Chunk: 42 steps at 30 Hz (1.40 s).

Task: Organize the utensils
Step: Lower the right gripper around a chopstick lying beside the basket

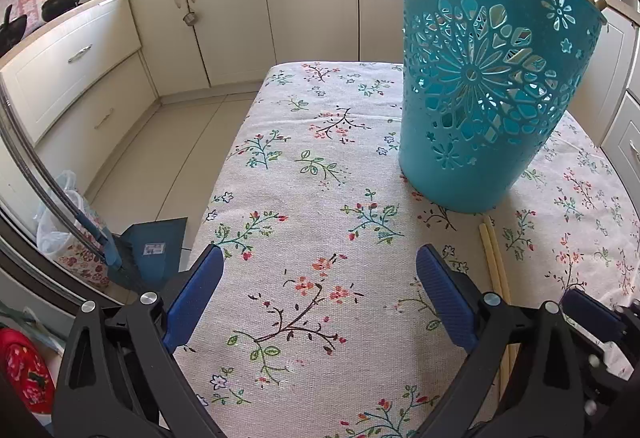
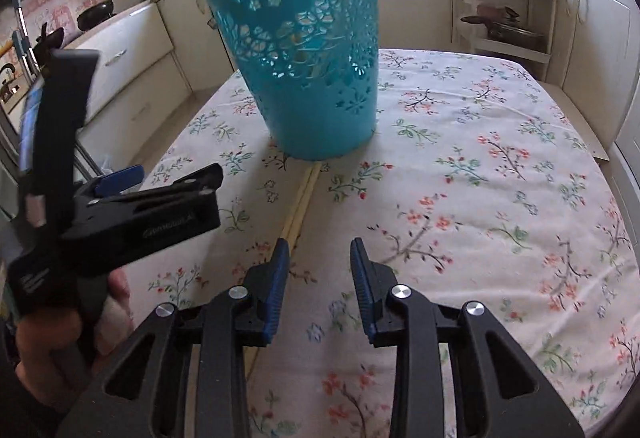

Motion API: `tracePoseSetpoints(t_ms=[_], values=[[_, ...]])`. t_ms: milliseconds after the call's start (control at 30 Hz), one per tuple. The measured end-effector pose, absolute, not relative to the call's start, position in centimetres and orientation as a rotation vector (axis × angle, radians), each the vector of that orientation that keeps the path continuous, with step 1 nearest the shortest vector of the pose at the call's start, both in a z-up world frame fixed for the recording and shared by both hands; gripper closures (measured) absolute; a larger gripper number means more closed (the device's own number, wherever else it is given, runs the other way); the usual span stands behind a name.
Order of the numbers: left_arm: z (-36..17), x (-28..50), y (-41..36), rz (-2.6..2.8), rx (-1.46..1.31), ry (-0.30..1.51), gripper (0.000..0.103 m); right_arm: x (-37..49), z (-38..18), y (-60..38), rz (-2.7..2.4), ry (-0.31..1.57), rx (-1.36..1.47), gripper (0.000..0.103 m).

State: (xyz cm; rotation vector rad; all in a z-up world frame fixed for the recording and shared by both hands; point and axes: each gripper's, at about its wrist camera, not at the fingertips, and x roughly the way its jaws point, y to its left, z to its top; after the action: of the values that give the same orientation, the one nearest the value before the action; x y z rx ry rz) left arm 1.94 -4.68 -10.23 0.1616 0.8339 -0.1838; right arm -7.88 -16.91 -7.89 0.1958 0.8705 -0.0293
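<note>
The chopsticks (image 2: 301,198) lie on the worktop (image 2: 460,178) just left of the right claw (image 2: 319,252), whose jaws stand apart and empty. Ahead stands the turquoise basket (image 2: 308,50). The left claw (image 1: 320,258) is wide apart, chopsticks to its right.

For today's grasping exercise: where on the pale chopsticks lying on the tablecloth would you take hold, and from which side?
Grip the chopsticks mid-length, coming from above with the right tongs straddling both sticks across their width. They lie flat and side by side, far ends against the blue basket, so only the top and long sides are free.
</note>
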Motion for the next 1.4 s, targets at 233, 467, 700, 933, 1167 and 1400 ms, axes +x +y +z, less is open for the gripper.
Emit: tracePoseSetpoints(t_ms=[233,467,700,933,1167,1400], values=[[-10.4,2.0,-4.9,-0.192,0.166,0.838,0.01,-7.6,-9.5,-16.9,-0.049,0.891,0.185,0.076],[-10.3,2.0,-4.8,-0.191,0.169,0.838,0.01,-7.4,-9.5,-16.6,-0.059,0.895,0.151,0.077],[-10.3,1.9,-4.8,-0.19,0.164,0.838,0.01,-7.4,-9.5,-17.3,-0.051,0.892,0.205,0.077],[-10.3,1.9,-4.9,-0.191,0.169,0.838,0.01,-6.9,-9.5,-17.2,-0.05,0.899,0.213,0.077],[-10.3,1.8,-4.9,-0.192,0.173,0.837,0.01,-6.3,-9.5,-16.6,-0.039,0.9,0.187,0.077],[-10.3,2.0,-4.7,-0.186,0.159,0.838,0.01,-6.1,-9.3,-16.2,-0.006,0.893,0.217,0.077]])
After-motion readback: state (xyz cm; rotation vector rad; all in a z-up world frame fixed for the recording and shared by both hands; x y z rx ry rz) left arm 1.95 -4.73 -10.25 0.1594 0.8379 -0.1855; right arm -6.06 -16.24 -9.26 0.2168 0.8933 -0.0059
